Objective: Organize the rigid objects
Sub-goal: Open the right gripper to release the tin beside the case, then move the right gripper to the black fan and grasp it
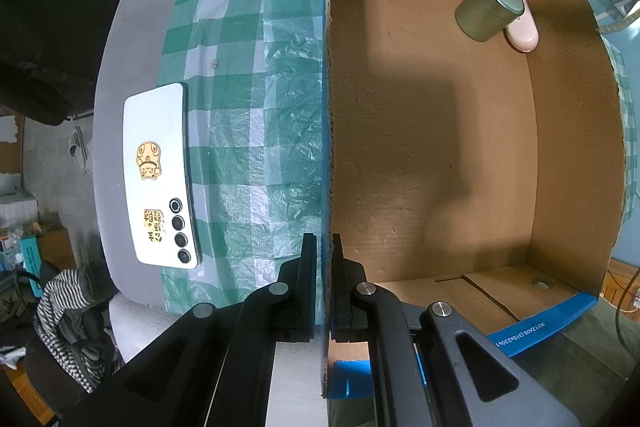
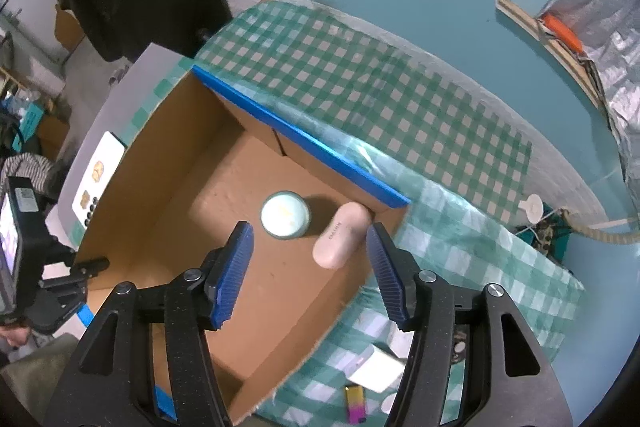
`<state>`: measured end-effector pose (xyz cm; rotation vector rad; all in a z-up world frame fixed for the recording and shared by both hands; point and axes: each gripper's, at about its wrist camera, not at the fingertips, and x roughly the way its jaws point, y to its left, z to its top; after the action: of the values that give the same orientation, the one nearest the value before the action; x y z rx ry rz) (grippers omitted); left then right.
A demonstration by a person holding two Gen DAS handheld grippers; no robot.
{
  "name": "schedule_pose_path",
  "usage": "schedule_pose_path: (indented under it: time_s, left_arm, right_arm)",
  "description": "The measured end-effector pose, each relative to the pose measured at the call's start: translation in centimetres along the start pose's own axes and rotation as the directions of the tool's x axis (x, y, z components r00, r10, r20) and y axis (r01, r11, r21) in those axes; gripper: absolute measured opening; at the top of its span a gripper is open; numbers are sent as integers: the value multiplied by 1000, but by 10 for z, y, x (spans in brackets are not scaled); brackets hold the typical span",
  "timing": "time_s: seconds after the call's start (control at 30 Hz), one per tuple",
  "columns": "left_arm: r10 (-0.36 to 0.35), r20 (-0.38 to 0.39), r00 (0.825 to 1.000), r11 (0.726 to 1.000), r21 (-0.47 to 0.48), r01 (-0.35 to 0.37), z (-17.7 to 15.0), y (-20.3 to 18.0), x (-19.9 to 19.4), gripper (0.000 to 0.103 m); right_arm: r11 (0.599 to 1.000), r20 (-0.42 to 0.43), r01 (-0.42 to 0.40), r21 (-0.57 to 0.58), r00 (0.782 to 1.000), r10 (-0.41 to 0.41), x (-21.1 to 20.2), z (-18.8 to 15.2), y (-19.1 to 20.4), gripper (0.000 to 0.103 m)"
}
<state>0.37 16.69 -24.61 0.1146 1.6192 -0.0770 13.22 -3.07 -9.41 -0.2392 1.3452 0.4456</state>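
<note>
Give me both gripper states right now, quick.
Left gripper: closed on the cardboard box wall.
Right gripper: open, holding nothing, above the pink case and green tin in the box.

Matt corrugated cardboard box (image 2: 168,155), metal-looking green tin (image 2: 285,215) (satin lid), glossy crinkled plastic checked tablecloth (image 1: 256,115).

Grey surface (image 1: 116,67) mostly covered by green-white checked cloth (image 1: 240,87). Open cardboard box (image 2: 132,155) sits on the cloth; white phone (image 1: 160,175) lies face down beside it, mostly on bare surface. Lighter (image 2: 355,405) lies on cloth near the box's corner.
</note>
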Motion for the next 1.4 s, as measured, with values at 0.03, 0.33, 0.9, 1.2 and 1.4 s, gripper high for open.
schedule_pose_path:
  time_s: [0.03,0.33,0.9,1.2,1.4]
  left_arm:
    - [-1,0,1000,1000,-1,1,0,0,0,5]
    - [3,3,1000,1000,5,-3,2,-1,-1,5]
    - [5,1,1000,1000,8,-5,5,-4,-1,5]
    - [6,0,1000,1000,9,-6,7,-6,-3,5]
    - [5,1,1000,1000,1,-5,6,-5,-4,5]
  right_arm:
    - [1000,3,3,4,1000,-3,-2,-1,-2,60]
    - [997,13,21,78,1000,-23,-23,-22,-33,62]
    - [911,-115,112,396,991,-72,-1,-93,-157,67]
    - [847,-199,132,514,979,-31,38,-119,-199,73]
    - [803,-232,140,580,973,-2,63,-132,-210,73]
